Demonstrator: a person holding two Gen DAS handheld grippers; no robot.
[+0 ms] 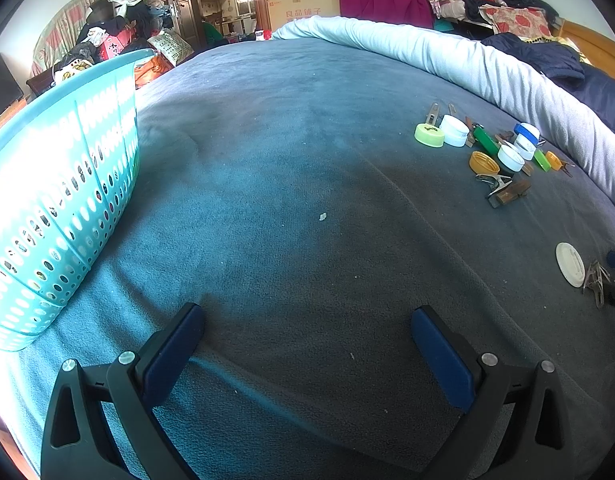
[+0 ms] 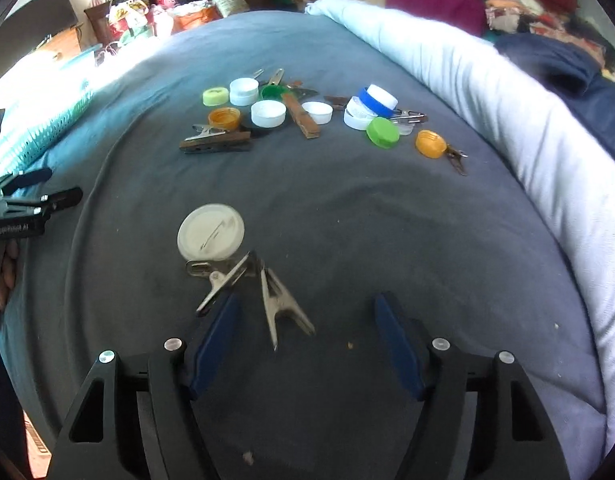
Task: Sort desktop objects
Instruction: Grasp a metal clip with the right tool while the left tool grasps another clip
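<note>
— Why are the right tongs (image 2: 307, 320) tipped down over that spot on the bed's blue-grey blanket (image 2: 347, 216)?

— My guess: they are lining up on the two bare-metal spring clips (image 2: 285, 308) lying just ahead of them. One clip lies between the blue pads, nearer the left pad; the other crosses in front of that pad's tip. The jaws stand about half open and nothing is pinched yet.

— And the flat white round plastic lid (image 2: 210, 237)?

— Just beyond the clips, left of the tongs' centre line, touching the far clip's handle. It looks thin and smooth, probably awkward to lift off soft cloth.

— The rest of the things?

— Farther ahead, well apart: a cluster of white, green, orange and blue bottle caps (image 2: 267, 114) mixed with wooden and metal clothes pegs (image 2: 215, 145), near the pale rolled quilt (image 2: 487, 92).

— The left tongs (image 1: 307, 344)?

— Spread as wide as they go, empty, over bare blanket. The perforated turquoise plastic basket (image 1: 59, 184) stands just to their left, so I'd judge they wait beside the drop-off place.
</note>
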